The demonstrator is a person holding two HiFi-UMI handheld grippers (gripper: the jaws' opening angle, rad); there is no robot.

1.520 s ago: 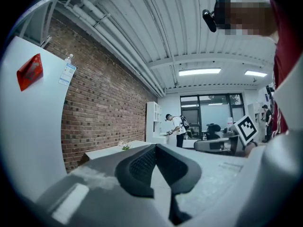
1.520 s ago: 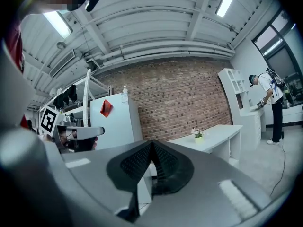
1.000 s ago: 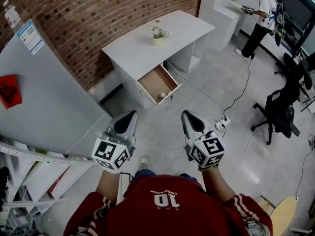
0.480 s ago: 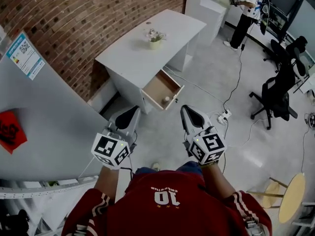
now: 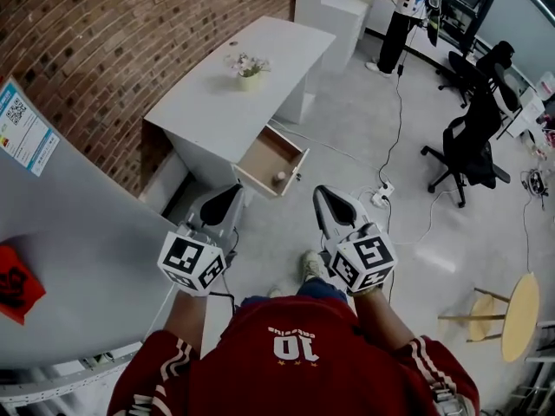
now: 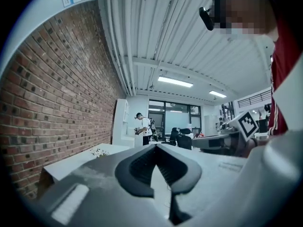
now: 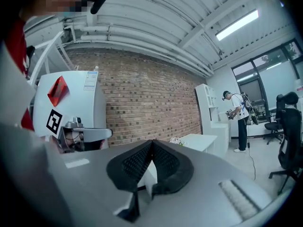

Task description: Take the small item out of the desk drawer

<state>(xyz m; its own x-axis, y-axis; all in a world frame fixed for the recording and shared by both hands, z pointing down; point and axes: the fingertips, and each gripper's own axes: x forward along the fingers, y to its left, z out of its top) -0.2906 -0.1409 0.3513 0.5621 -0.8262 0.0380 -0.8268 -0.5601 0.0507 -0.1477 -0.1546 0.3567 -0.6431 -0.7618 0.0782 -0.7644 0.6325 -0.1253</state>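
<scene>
A white desk (image 5: 217, 94) stands against the brick wall, its wooden drawer (image 5: 260, 150) pulled open toward me. A small pale round item (image 5: 279, 178) lies in the drawer's front corner. My left gripper (image 5: 228, 195) is held level just short of the drawer and a little to its left, jaws shut with nothing in them. My right gripper (image 5: 322, 196) hovers over the floor to the right of the drawer, also shut and empty. In the left gripper view the pads (image 6: 142, 167) meet at the tip; in the right gripper view the pads (image 7: 163, 167) also meet.
A small flower pot (image 5: 249, 66) sits on the desk. A tall grey cabinet (image 5: 78, 232) is close on my left. A power strip (image 5: 379, 198) and cables lie on the floor, with a black office chair (image 5: 464, 141), a round wooden stool (image 5: 520, 315) and a person (image 5: 401, 7) further off.
I have stepped nearer the desk: the drawer now lies just ahead of both grippers, the grey cabinet has slid back on the left, and a shoe shows below. Both grippers stay shut.
</scene>
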